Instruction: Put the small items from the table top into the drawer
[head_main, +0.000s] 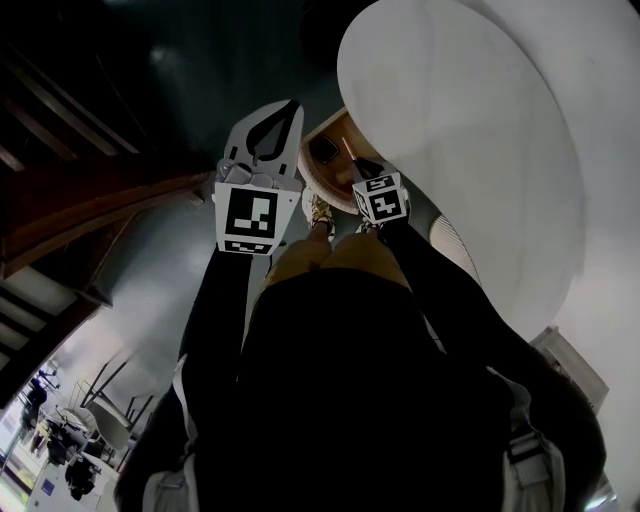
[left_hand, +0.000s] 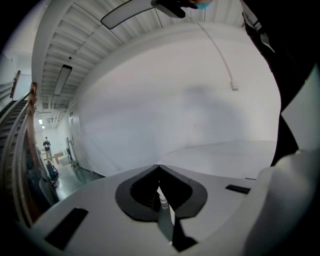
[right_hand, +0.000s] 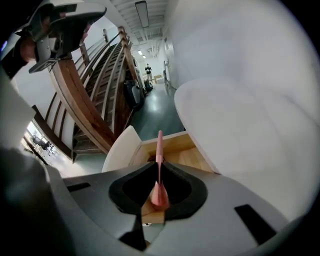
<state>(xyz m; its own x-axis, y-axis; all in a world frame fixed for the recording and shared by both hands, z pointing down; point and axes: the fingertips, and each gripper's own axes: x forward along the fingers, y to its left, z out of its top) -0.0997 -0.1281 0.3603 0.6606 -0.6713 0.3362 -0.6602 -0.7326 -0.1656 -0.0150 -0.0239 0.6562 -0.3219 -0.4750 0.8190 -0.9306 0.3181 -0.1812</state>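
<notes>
At the far left of the head view, a wooden staircase (head_main: 90, 200) runs along the edge of the frame above a dull grey floor.

Next to it the left gripper (head_main: 290, 110) is held up in front of the person's dark clothing, with its marker cube just below. In the left gripper view its fingers (left_hand: 150, 175) are pressed together, tips meeting, with no task item between them. Ahead of them is only the pale surface of the white worktop (left_hand: 200, 115). A thin white cable (left_hand: 220, 55) hangs down across the upper right of that view.

Further right in the head view, the open drawer (head_main: 330, 125) shows its light wooden inside just below the rounded edge of the worktop (head_main: 460, 150). A small dark shape lies in it, and I cannot tell what it is.

The right gripper (head_main: 358, 170) hovers at the drawer, its marker cube facing the camera. In the right gripper view the right gripper (right_hand: 159, 162) has its fingers closed narrowly on a thin pink item (right_hand: 159, 145). The item sticks out forward past the fingertips, and its far end is over the drawer's wooden wall (right_hand: 172, 137). The white drawer front curves away on the left of that opening, and the worktop (right_hand: 240, 125) fills the right side of the view.
</notes>
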